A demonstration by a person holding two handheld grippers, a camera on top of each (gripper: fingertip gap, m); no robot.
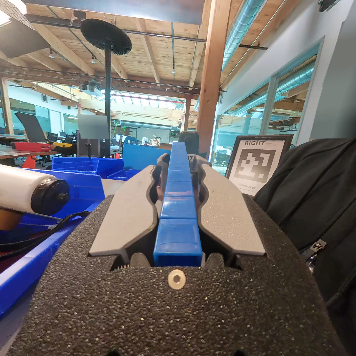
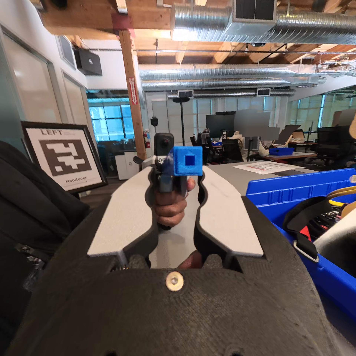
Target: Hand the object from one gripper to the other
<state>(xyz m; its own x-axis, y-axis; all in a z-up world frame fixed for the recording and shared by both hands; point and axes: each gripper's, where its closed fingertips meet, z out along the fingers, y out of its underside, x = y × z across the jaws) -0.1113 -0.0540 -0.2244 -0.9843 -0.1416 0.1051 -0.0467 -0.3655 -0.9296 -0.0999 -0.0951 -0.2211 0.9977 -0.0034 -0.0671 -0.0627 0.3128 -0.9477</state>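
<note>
- Clamps a blue bar (image 1: 179,208) lengthwise in the left gripper (image 1: 178,173), fingers pressed to both sides, just beside the blue bin (image 2: 289,192).
- Holds the right gripper (image 2: 177,169) spread wide, left of the bin, fingers on either side of the bar's square end.
- Shows a hand (image 2: 169,210) wrapped round the left gripper's handle, left of the bin.
- Stands a framed marker sign (image 2: 65,154) farther left of the bin.
</note>
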